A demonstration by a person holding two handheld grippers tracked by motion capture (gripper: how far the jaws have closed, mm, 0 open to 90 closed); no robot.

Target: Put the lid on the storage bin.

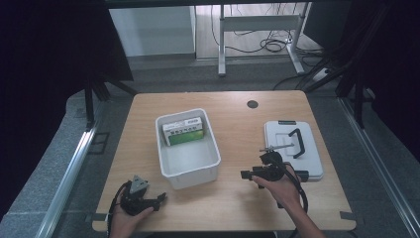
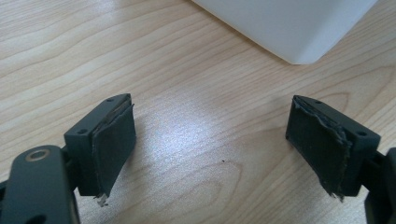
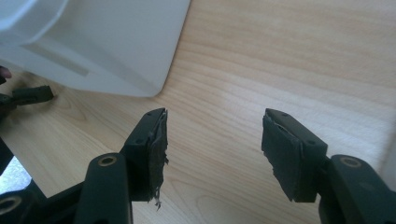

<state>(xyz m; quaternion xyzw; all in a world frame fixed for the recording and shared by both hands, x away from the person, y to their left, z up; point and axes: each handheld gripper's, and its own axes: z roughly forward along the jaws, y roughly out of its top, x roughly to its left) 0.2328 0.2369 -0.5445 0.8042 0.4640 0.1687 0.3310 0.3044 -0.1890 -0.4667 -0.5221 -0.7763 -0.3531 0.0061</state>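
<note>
Bin (image 1: 188, 158), white plastic, open top, sits centre-left on table (image 1: 233, 198), between both grippers; long axis runs away from the person. Probably parked there so either hand can reach in.

Near edge:
- Left gripper (image 1: 157, 200): held low at front-left, just off bin's near-left corner, aimed right. Jaws wide apart, nothing btwn them; left gripper view shows bare wood in the gap, bin corner (image 2: 299, 32) ahead.
- Right gripper (image 1: 243, 174): front-right of bin, pointing left toward its near-right corner. Jaws spread wide, empty; right gripper view has bin wall (image 3: 107, 51) at upper left, pads (image 3: 156, 154) frayed at edges.

Mid:
- Green-and-white box (image 1: 184, 131): lying inside bin against far wall, label up. Text too small to read.
- Lid (image 1: 292, 148), grey-white w/ black handle (image 1: 297, 143): flat on table right of bin, well apart, just behind right hand. Likely set aside so bin stays open.

Far:
- Black round grommet (image 1: 252, 104) near table's back edge.
- Desk legs and cables (image 1: 267, 44) on floor beyond.

Obstruction: bin walls stand btwn either gripper and box; approach likely needs to come from above.
</note>
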